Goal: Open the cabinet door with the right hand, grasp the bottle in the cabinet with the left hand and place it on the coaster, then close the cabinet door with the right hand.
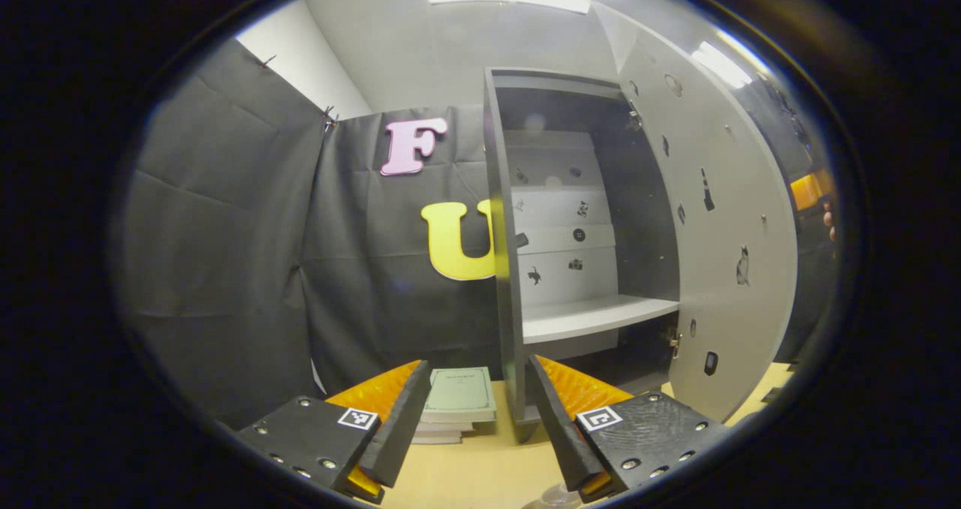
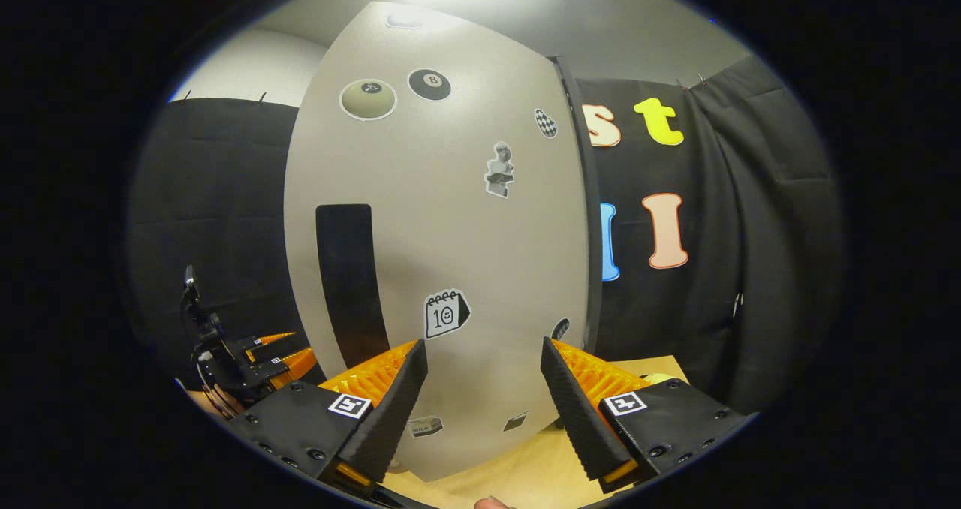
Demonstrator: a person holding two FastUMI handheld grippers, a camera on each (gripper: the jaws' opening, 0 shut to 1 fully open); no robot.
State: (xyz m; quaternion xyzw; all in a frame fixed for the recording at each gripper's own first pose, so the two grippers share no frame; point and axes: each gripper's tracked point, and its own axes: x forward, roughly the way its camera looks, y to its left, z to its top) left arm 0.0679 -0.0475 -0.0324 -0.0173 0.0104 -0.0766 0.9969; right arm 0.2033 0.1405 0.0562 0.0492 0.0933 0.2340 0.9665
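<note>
Straight ahead in the left gripper view, the grey cabinet [image 1: 570, 216] stands with its door [image 1: 713, 231] swung wide to the right; a pale shelf [image 1: 593, 315] spans it, stickers dotting the back panel. A stack of books [image 1: 458, 404] lies on the wooden table [image 1: 480, 471] beside its left wall. The left gripper [image 1: 480, 419] gapes wide, holding nothing; a clear rounded rim, perhaps the bottle [image 1: 552, 498], peeks below its fingers.

Next, in the right gripper view, the door's matte, stickered face [image 2: 450, 231] with a dark vertical handle [image 2: 349, 284] blocks the way. The right gripper [image 2: 484, 411] is spread wide, empty. The left gripper [image 2: 255, 362] shows at far left.
</note>
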